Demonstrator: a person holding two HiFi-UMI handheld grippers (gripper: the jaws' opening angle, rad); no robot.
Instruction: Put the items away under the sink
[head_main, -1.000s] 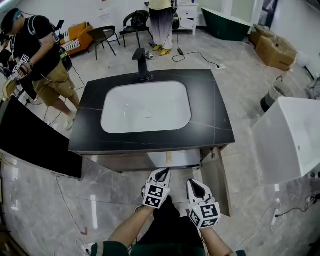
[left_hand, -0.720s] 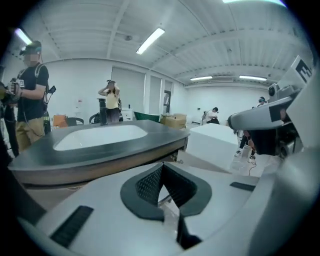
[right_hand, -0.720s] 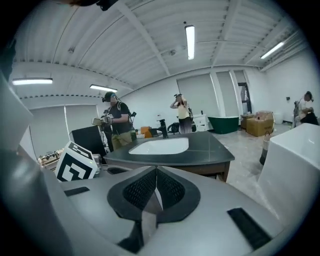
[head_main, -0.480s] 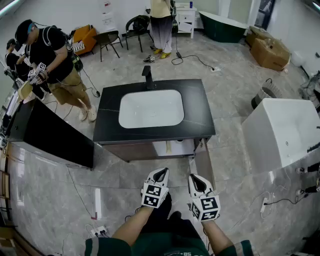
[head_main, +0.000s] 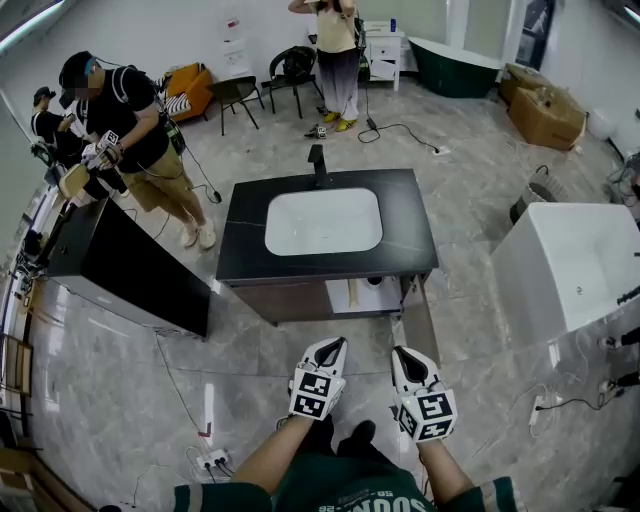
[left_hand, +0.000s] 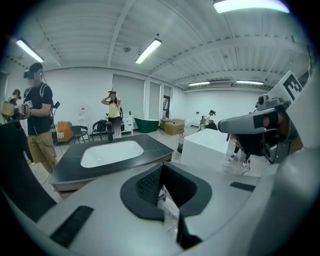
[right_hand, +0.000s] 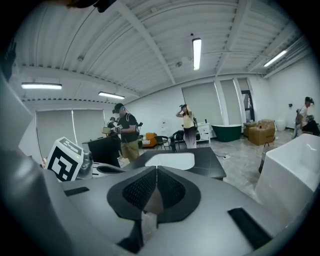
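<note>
In front of the sink (head_main: 323, 221), well apart from it: left tongs (head_main: 333, 347) and right tongs (head_main: 401, 354), side by side.
Jaws of both fully together, nothing held. Below the sink, cabinet door (head_main: 417, 330) open; one pale item (head_main: 352, 292) stands inside.

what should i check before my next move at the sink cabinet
1. Left gripper free: ok, jaws shut on nothing.
2. Right gripper free: ok, jaws shut on nothing.
3. Cabinet door open: ok, it stands open at the front.
4. Counter free of loose items: ok, only the faucet shows.
5. Items stowed inside: cannot tell, the inside is mostly hidden.
6. Power strip underfoot: ok, it lies off to the left.
</note>
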